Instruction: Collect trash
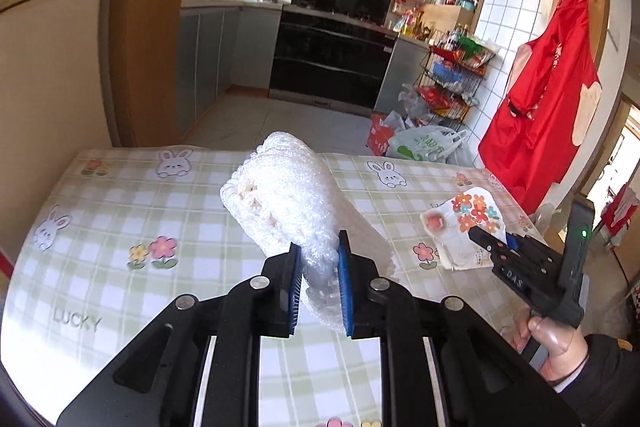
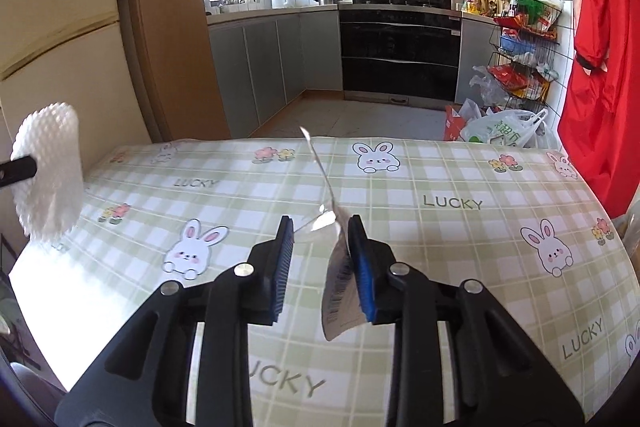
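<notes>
Left gripper (image 1: 320, 279) is clamped on a roll of white foam netting (image 1: 284, 203), lifted clear of the table (image 1: 120, 211); its long axis runs away from me, up and a bit left, all bumpy and squashy. Right gripper (image 2: 320, 251) has a thin, crinkly plastic wrapper (image 2: 340, 291) lying against its right pad, left pad standing clear, so the jaws are apart. Wrapper stands edge-on, narrow tip pointing away toward the kitchen, flowers printed on one side.
</notes>
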`<act>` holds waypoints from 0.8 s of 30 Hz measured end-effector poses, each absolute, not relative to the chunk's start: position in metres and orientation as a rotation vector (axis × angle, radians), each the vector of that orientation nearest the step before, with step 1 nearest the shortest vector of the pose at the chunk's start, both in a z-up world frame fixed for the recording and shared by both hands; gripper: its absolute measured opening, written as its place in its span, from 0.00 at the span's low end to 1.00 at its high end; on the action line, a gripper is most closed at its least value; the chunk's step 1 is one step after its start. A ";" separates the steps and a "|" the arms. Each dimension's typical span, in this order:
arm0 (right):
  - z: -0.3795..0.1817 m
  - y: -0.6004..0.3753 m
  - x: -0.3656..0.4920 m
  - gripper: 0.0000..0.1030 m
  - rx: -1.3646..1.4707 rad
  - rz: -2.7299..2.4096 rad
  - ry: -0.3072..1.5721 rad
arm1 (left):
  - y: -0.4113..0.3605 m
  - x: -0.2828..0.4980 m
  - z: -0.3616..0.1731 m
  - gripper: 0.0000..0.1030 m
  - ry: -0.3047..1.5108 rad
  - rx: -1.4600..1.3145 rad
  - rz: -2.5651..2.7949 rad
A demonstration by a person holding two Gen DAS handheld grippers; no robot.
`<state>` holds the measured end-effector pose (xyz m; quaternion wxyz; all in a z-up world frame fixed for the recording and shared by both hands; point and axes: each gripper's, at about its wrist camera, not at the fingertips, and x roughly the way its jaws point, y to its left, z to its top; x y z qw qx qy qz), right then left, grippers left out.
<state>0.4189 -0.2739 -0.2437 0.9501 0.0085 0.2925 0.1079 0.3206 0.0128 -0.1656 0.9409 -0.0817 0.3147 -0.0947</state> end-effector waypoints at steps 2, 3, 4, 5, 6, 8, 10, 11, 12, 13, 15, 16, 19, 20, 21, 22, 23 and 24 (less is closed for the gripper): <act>-0.234 -0.272 0.408 0.28 0.034 0.223 0.594 | 0.016 0.298 -0.160 0.15 0.628 -0.168 -0.185; -0.230 -0.271 0.402 0.28 0.041 0.227 0.593 | 0.017 0.288 -0.158 0.15 0.619 -0.166 -0.180; -0.226 -0.269 0.396 0.27 0.043 0.229 0.593 | 0.018 0.280 -0.156 0.15 0.614 -0.164 -0.179; -0.221 -0.267 0.390 0.27 0.043 0.228 0.590 | 0.020 0.272 -0.153 0.15 0.607 -0.166 -0.177; -0.219 -0.266 0.385 0.27 0.045 0.229 0.587 | 0.020 0.263 -0.151 0.16 0.597 -0.169 -0.176; -0.212 -0.263 0.371 0.27 0.049 0.232 0.583 | 0.022 0.250 -0.149 0.16 0.588 -0.180 -0.180; -0.204 -0.260 0.356 0.27 0.050 0.235 0.574 | 0.024 0.235 -0.146 0.16 0.580 -0.187 -0.182; -0.200 -0.258 0.350 0.27 0.049 0.238 0.569 | 0.026 0.229 -0.145 0.16 0.577 -0.186 -0.181; -0.196 -0.256 0.341 0.27 0.047 0.241 0.561 | 0.027 0.221 -0.143 0.16 0.571 -0.184 -0.180; -0.192 -0.253 0.332 0.27 0.041 0.246 0.552 | 0.028 0.215 -0.141 0.16 0.567 -0.183 -0.180; -0.183 -0.251 0.319 0.27 0.034 0.254 0.538 | 0.030 0.201 -0.137 0.16 0.557 -0.176 -0.178; -0.179 -0.248 0.310 0.27 0.031 0.261 0.529 | 0.031 0.195 -0.136 0.16 0.552 -0.174 -0.179; -0.169 -0.242 0.289 0.27 0.018 0.275 0.509 | 0.035 0.176 -0.129 0.16 0.542 -0.180 -0.177; -0.164 -0.240 0.281 0.27 0.016 0.281 0.501 | 0.037 0.171 -0.127 0.16 0.537 -0.182 -0.176; -0.161 -0.237 0.275 0.27 0.016 0.285 0.495 | 0.038 0.165 -0.125 0.16 0.530 -0.180 -0.173; -0.158 -0.235 0.268 0.27 0.019 0.292 0.488 | 0.038 0.159 -0.122 0.16 0.523 -0.173 -0.171; -0.155 -0.233 0.261 0.27 0.021 0.297 0.483 | 0.038 0.154 -0.119 0.16 0.519 -0.167 -0.171; -0.151 -0.231 0.255 0.27 0.021 0.303 0.477 | 0.038 0.148 -0.116 0.16 0.514 -0.165 -0.174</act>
